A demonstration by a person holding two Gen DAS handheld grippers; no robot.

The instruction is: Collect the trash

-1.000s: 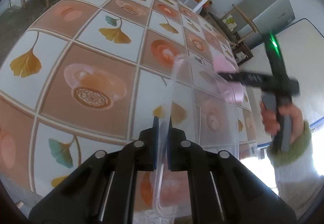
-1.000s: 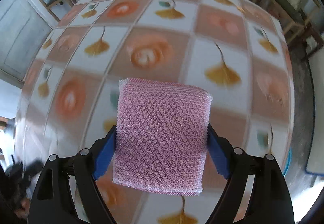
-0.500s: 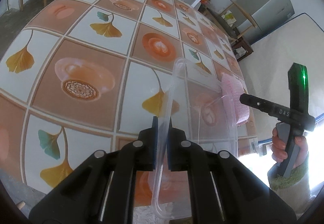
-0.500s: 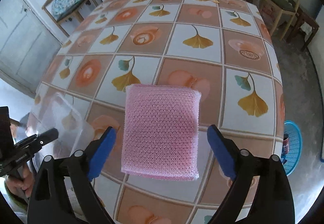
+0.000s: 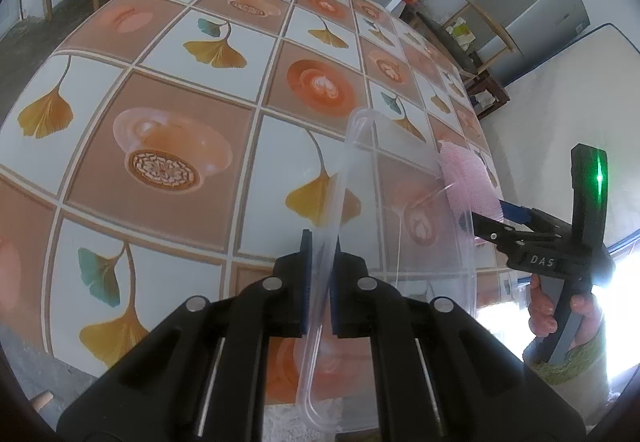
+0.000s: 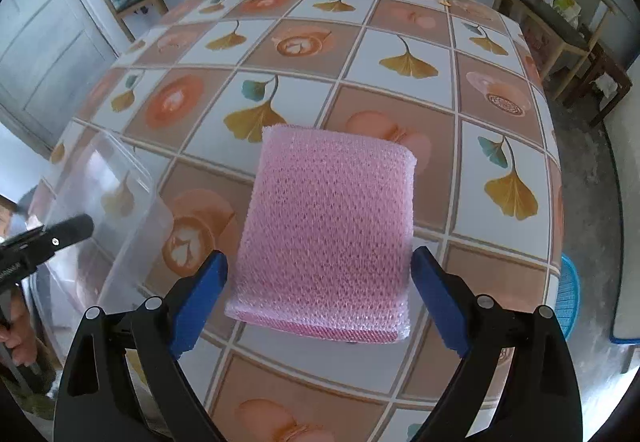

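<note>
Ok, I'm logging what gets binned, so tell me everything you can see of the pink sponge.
The pink sponge is a soft-looking rectangular pad covered in pink mesh, whole and unsquashed. It lies tilted between the blue pads of the open right claw, with a gap on each side. In the left view it sits at the rim of the clear container, which the left claw pinches. What carries it is hidden.

1. Support surface: one table (image 6: 400, 22), covered edge to edge by a printed cloth.
2. Cloth pattern: a grid of alternating white and terracotta squares divided by pale lines.
3. White squares carry ginkgo leaves, mostly yellow, some teal.
4. Terracotta squares carry cup and latte motifs.
5. One small orange scrap (image 6: 444, 2) lies on the far end.
</note>
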